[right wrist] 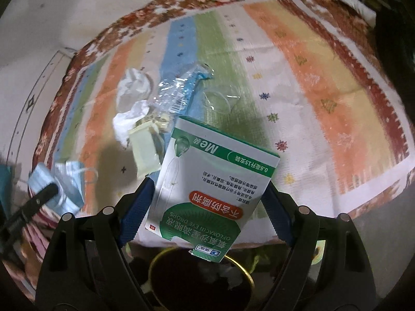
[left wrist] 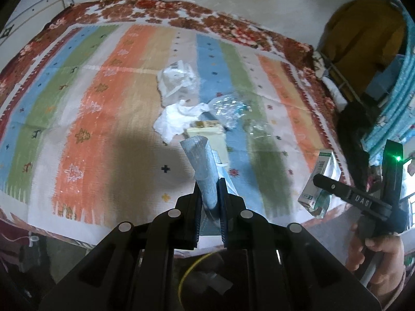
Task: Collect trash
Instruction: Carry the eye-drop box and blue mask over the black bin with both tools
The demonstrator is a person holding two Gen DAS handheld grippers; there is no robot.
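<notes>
Right wrist view is showing the right gripper (right wrist: 207, 202) clamping a white and green eye drops box (right wrist: 212, 181) between its blue fingers (right wrist: 135, 215), which are pressing on both sides of the box. The box is hanging tilted, and its lower corner is pointing into a dark bin with a yellow rim (right wrist: 241, 267) directly below. Inside the bin something pale and crumpled is lying, but it is too dark to say what it is.

Left wrist view is showing the left gripper (left wrist: 210, 194) closing on a blue face mask (left wrist: 205, 171), folded and standing up between the fingers. Under this gripper a part of the yellow rim (left wrist: 186, 272) is showing too, with some pale scraps inside.

The remaining trash is lying in one heap near the middle of a striped mat (left wrist: 103, 119) that is covering a bed with a flowered blanket (left wrist: 181, 15). In the heap, a crumpled white tissue (left wrist: 176, 119) is touching a cream carton (left wrist: 207, 134). Just behind them a crumpled clear plastic wrapper (left wrist: 228, 108) and a white plastic bag (left wrist: 176, 80) are lying. A clear plastic piece (right wrist: 220, 98) is resting just beside the wrapper on the green stripe.

At the right edge of the left view, the person's hand (left wrist: 381, 261) is gripping the handle of the right gripper.
</notes>
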